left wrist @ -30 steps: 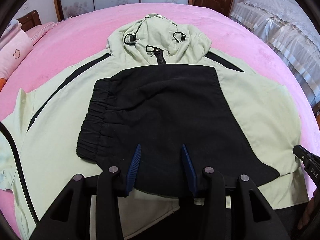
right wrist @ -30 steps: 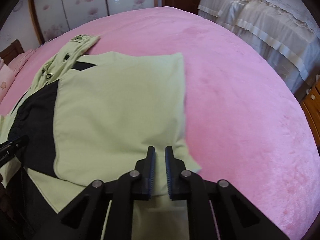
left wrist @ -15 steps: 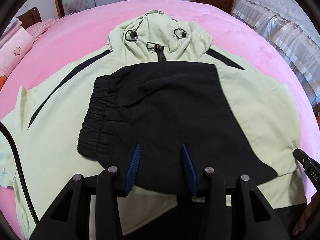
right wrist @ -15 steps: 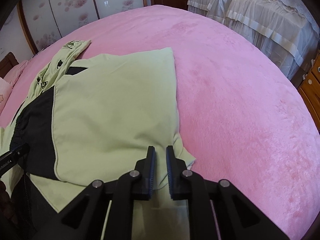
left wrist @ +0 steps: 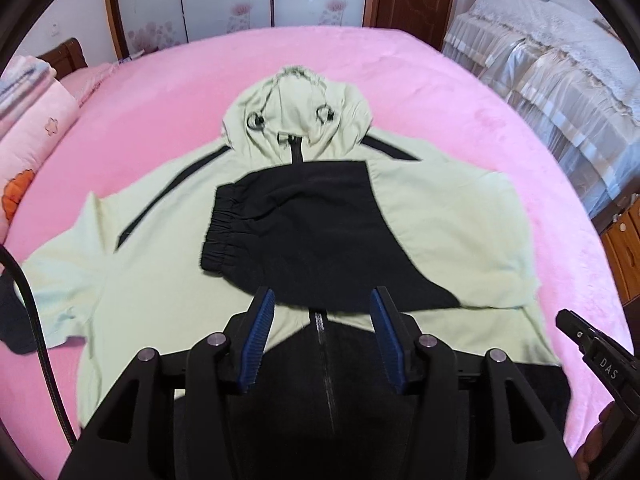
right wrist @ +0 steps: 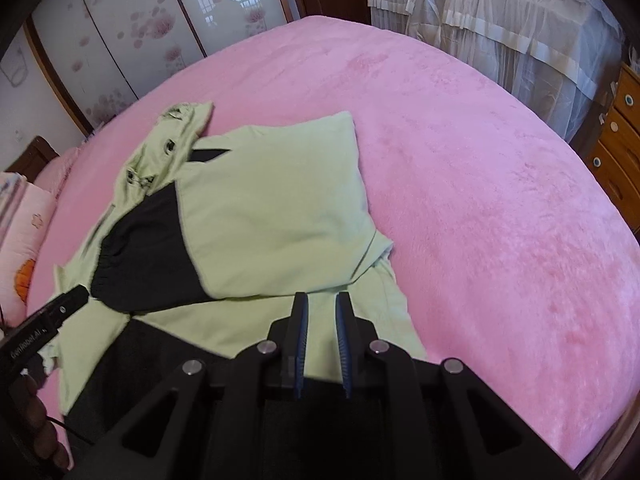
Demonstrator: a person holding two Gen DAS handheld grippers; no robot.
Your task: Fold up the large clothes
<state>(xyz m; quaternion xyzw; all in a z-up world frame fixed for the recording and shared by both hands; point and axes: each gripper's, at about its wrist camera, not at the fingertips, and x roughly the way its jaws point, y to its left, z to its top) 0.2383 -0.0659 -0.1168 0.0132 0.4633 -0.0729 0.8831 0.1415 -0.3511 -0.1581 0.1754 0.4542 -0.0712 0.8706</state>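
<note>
A pale green hooded jacket (left wrist: 132, 280) with black panels lies front-up on the pink bed, hood (left wrist: 294, 116) at the far end. Its right sleeve is folded across the chest, the black cuff (left wrist: 224, 232) lying left of centre. My left gripper (left wrist: 322, 300) is open and empty above the near edge of the folded black sleeve. In the right wrist view the folded sleeve (right wrist: 272, 208) lies flat and my right gripper (right wrist: 322, 300) hangs over the jacket's lower right hem, jaws narrowly apart with nothing between them.
The pink bedspread (right wrist: 500, 200) stretches wide to the right of the jacket. Pink pillows (left wrist: 28, 152) lie at the left edge. A second bed with white lace covers (left wrist: 560, 72) and a wooden dresser (right wrist: 616, 136) stand to the right.
Both grippers have pulled back toward the near edge and risen, so the jacket looks smaller and its black lower front shows. The jacket has not moved.
</note>
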